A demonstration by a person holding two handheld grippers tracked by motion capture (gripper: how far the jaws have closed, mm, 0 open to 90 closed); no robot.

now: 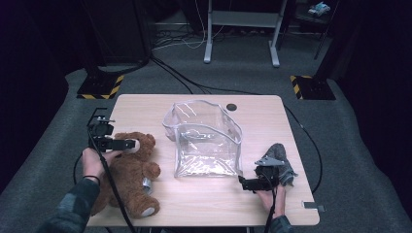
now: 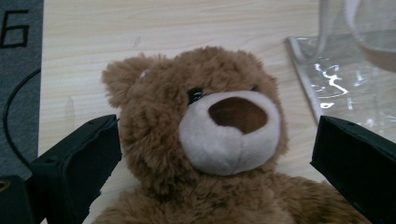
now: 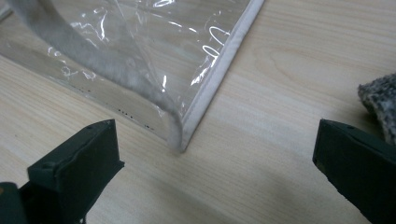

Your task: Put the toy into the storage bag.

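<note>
High view: a wooden table (image 1: 145, 104) holds a clear bag (image 1: 204, 141) at its middle, mouth up and gaping, likely so something can be dropped in. A teddy bear (image 1: 131, 170) lies on its back at the near left, and a grey cloth (image 1: 282, 162) sits at the near right. The left gripper (image 1: 127, 144) hangs over the bear's head; the right gripper (image 1: 244, 183) sits low at the bag's near right corner, probably to steady it.

Left gripper view: the jaws stand wide apart on either side of the bear's head (image 2: 205, 121), touching nothing, lined up as if to close on it. The bag's edge (image 2: 303, 79) lies to the right.

Right gripper view: the jaws are spread wide and hold nothing. The bag's corner seam (image 3: 184, 133) lies just beyond them on the table, with the cloth (image 3: 380, 105) at the right edge.
</note>
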